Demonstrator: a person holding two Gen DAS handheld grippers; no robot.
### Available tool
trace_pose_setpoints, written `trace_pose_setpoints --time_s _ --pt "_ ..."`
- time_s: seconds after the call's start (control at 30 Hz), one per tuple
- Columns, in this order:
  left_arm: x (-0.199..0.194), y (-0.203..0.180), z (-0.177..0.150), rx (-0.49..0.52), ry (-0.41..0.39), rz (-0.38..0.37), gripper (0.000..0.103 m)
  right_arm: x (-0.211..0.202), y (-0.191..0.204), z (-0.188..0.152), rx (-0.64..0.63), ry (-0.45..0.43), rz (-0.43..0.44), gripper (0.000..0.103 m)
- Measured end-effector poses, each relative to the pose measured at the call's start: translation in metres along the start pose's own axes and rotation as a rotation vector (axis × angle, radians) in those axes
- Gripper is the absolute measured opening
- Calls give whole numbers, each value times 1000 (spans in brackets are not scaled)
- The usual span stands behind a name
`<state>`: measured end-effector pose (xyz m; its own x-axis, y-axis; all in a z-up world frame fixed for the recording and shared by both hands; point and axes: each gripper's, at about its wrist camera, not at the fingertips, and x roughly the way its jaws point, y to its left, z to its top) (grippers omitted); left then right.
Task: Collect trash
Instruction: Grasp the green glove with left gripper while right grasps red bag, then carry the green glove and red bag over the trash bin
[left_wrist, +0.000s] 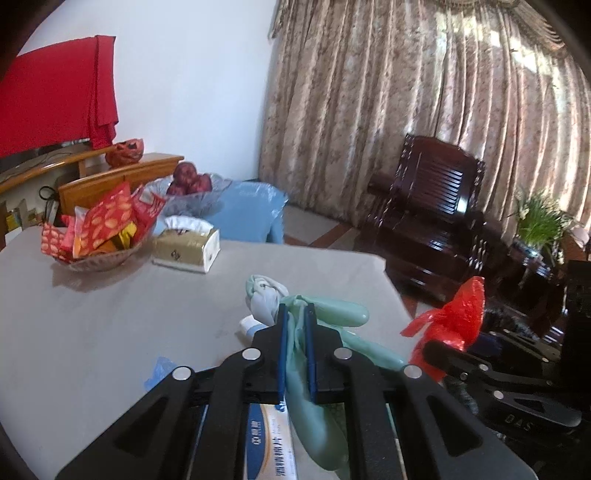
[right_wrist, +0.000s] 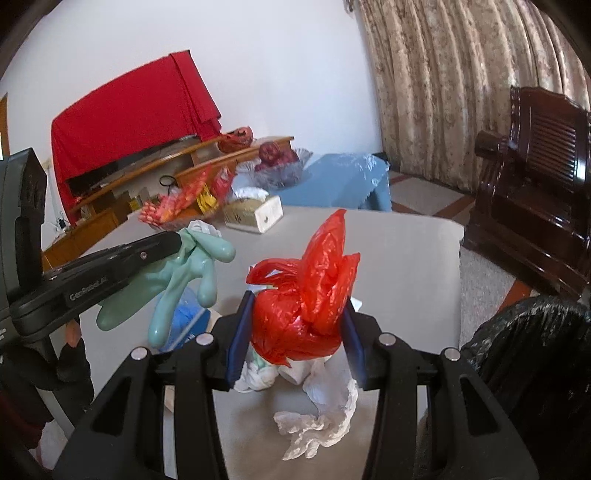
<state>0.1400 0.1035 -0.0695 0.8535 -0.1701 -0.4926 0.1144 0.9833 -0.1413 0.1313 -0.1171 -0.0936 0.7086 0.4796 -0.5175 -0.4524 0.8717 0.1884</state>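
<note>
A: Left wrist view?
B: The left hand-held gripper (left_wrist: 295, 321) is clamped on a green rubber glove (left_wrist: 314, 369), lifted above the tabletop (left_wrist: 110, 325).
A: Right wrist view?
B: The right hand-held gripper (right_wrist: 295, 325) pinches a red plastic bag (right_wrist: 310, 291) above the tabletop, crumpled white tissue (right_wrist: 321, 417) lying just below.

white wall, sunlit curtain (left_wrist: 424, 92) — dark wooden armchair (left_wrist: 432, 206).

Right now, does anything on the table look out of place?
Yes. A crumpled white tissue and a crumpled blue plastic scrap lie loose on the grey table. The snack basket and tissue box look tidy.
</note>
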Motion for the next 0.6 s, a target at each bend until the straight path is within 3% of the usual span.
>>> trace_pose_setpoints --time_s 0.6 --pt "-37 -54 -2 63 -15 -110 9 -77 -15 4 -8 -69 -59 43"
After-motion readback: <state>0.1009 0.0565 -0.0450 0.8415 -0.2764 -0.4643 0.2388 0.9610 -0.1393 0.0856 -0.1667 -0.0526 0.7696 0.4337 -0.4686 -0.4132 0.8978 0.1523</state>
